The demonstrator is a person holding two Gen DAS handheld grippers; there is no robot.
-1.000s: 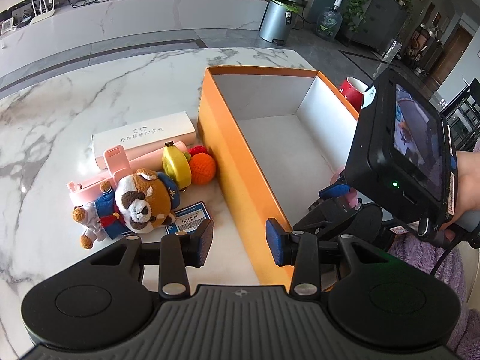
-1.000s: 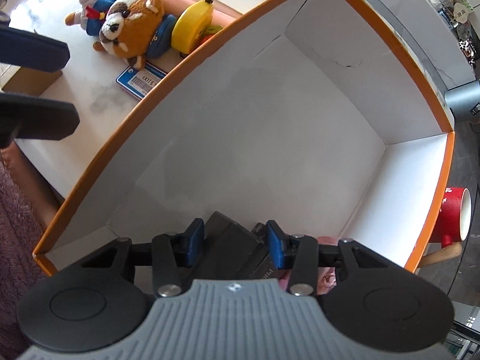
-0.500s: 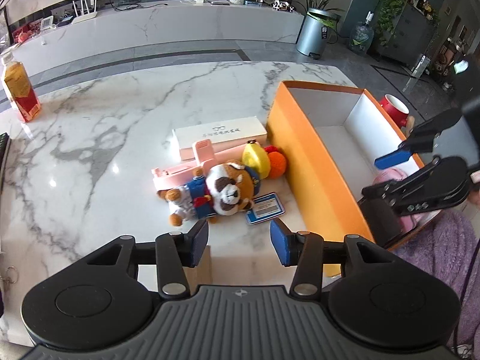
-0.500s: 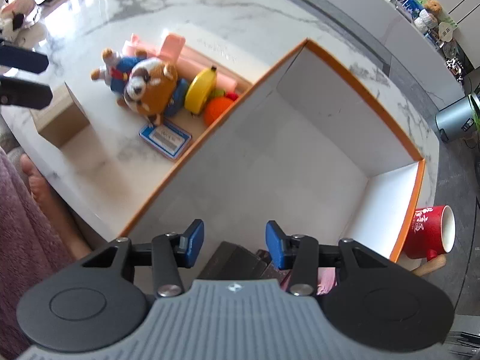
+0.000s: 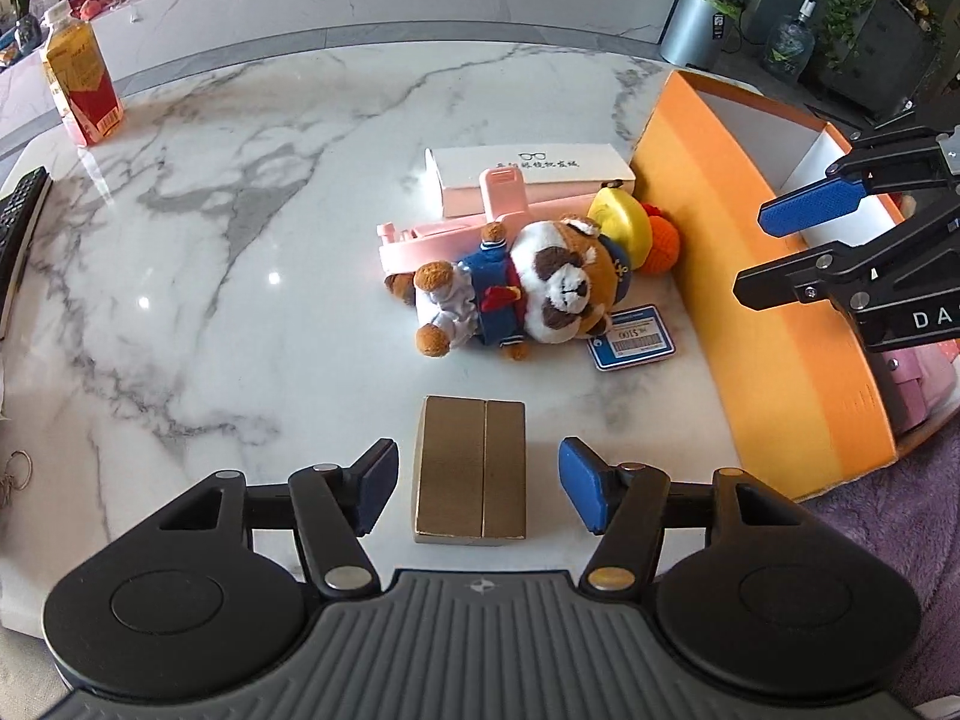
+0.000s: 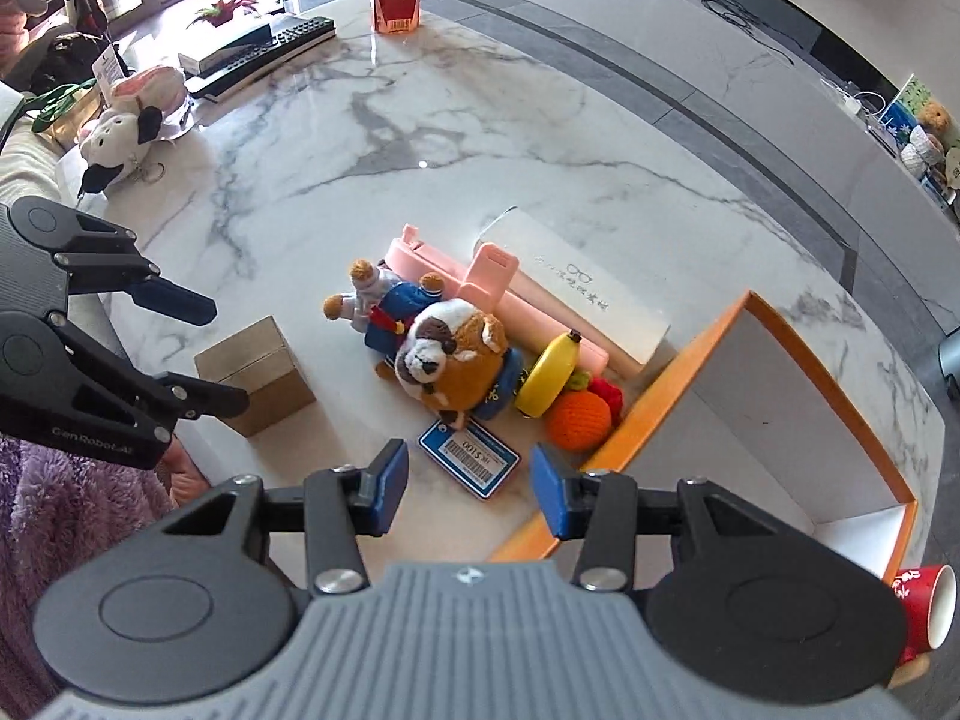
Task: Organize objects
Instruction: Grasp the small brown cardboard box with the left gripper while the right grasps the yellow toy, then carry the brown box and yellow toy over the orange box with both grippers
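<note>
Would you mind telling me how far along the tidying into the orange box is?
Barely started: the orange box shows only white floor. In hand: nothing; left gripper is open around the brown carton, right gripper open. Left: plush dog, banana, glasses case.

"$100" on blue card (image 6: pixel 469 452), "GenRobot.AI" on left gripper (image 6: pixel 90 434)

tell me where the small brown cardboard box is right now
The brown box sits on the marble table, between the left claw's open fingers, nearer than the plush dog.
</note>
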